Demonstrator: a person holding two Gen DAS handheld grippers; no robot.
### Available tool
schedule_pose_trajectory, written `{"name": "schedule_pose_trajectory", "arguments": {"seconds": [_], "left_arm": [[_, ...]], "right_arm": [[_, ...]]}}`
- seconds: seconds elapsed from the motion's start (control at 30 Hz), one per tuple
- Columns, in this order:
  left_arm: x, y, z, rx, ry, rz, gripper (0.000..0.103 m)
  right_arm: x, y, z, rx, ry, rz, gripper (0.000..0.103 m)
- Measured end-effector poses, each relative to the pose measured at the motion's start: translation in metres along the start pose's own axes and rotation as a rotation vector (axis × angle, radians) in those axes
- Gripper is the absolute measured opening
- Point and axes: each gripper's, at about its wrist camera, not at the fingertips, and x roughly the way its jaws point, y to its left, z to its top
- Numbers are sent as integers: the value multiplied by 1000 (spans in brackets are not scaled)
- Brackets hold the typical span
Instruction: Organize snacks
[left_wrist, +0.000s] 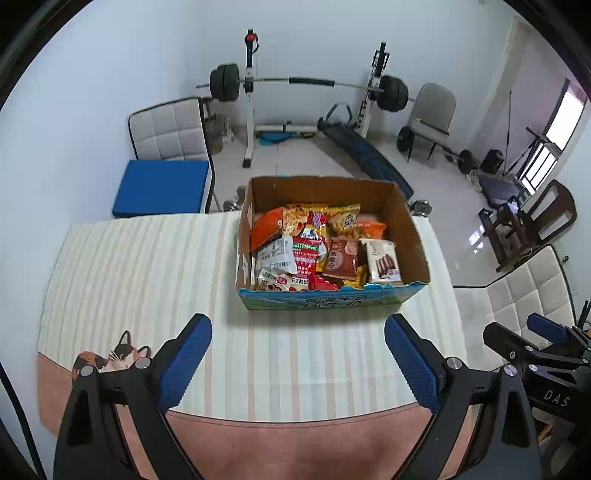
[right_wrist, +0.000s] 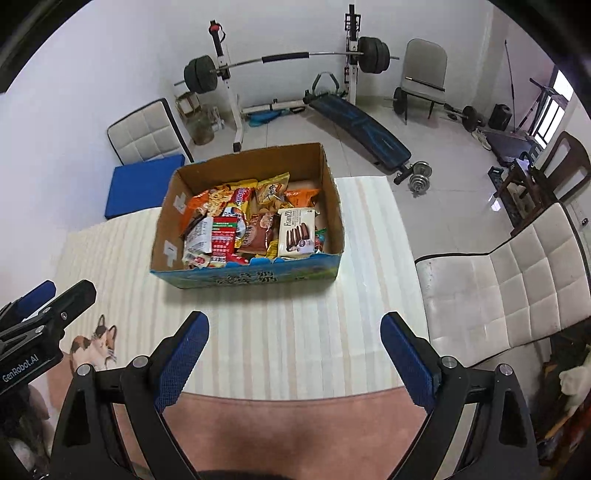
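Fingers (left_wrist: 186, 363) of the left gripper (left_wrist: 298, 363) are spread wide and hold nothing; those of the right gripper (right_wrist: 294, 360) are spread and hold nothing too. Both hover over the striped worktop (left_wrist: 147, 280), its near edge cut off behind the gripper frames. Ahead of the fingers stands an open cardboard box (left_wrist: 410, 236), touching neither pair. Snack packets (left_wrist: 295, 247) lie heaped inside, overlapping so that the lower ones are hidden; at the right end lies a white biscuit pack (right_wrist: 295, 232).
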Motion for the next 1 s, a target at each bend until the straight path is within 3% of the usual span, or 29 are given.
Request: {"name": "schedule_pose_trajectory", "arguments": {"seconds": [0.17, 0.53, 0.77, 0.87, 1.0], "left_arm": [[-32, -4, -12, -1, -30, -19, 96], [-65, -5, -34, 6, -45, -10, 96], [-67, -6, -39, 13, -64, -16, 96], [-61, -7, -38, 26, -67, -11, 102], [-54, -6, -34, 25, -88, 4, 102]], "right_arm": [[-35, 4, -20, -6, -41, -9, 96], [-88, 12, -49, -17, -100, -18, 96], [-96, 12, -52, -11, -114, -25, 100], [-93, 12, -48, -15, -136, -43, 100], [-87, 11, -39, -9, -155, -66, 101]]}}
